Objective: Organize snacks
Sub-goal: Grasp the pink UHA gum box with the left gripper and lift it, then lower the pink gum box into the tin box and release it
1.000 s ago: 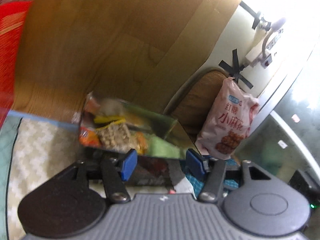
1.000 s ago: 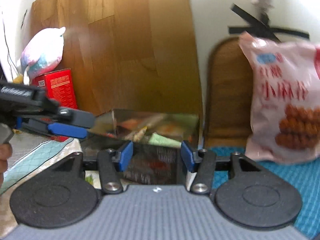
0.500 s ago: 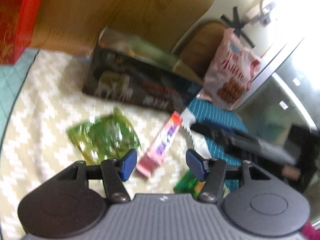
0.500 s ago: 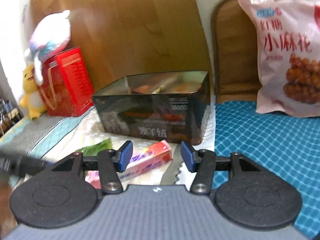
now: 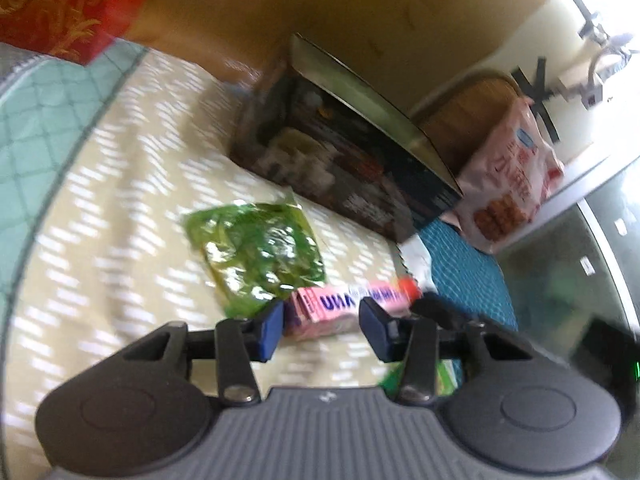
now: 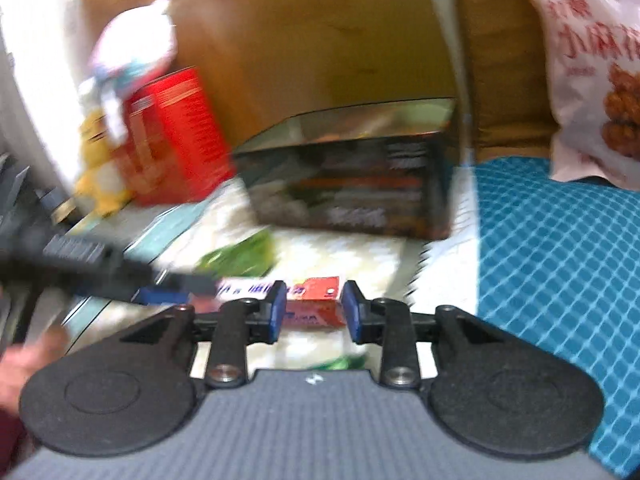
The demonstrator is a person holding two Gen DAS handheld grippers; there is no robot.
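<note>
Surface: cream zigzag-patterned cloth (image 5: 120,216), bordered by a teal quilted cover (image 5: 36,120) at left of the left wrist view and a blue diamond-patterned mat (image 6: 552,248) at right of the right wrist view. Wood panel (image 6: 312,40) behind, pale wall beyond; both views motion-blurred.

Dark open snack box (image 5: 344,160) at centre frame on the cloth, contents indistinct. Red carton (image 6: 172,136) to its left in the right wrist view, plush toys above and beside it. Large pink snack bag (image 6: 592,64) standing at upper right on the blue mat.

Green snack packet (image 5: 256,252) flat on the cloth, just in front of the box. Pink snack bar box (image 5: 344,308) lying just below it.

Left claw (image 5: 322,330): jaws just closing, pink end of the bar box between them; contact with pads not discernible, a gap visible on the right side. Right claw (image 6: 314,312): jaws just closing around the red end of the same bar box; pads close beside it, actual pressing not confirmed. Part of a hand (image 6: 24,364) at lower left edge of the right wrist view.

Against the frames half a second earlier: both claws lower and nearer the bar box, snack box further up the frame, jaw gaps narrower.
</note>
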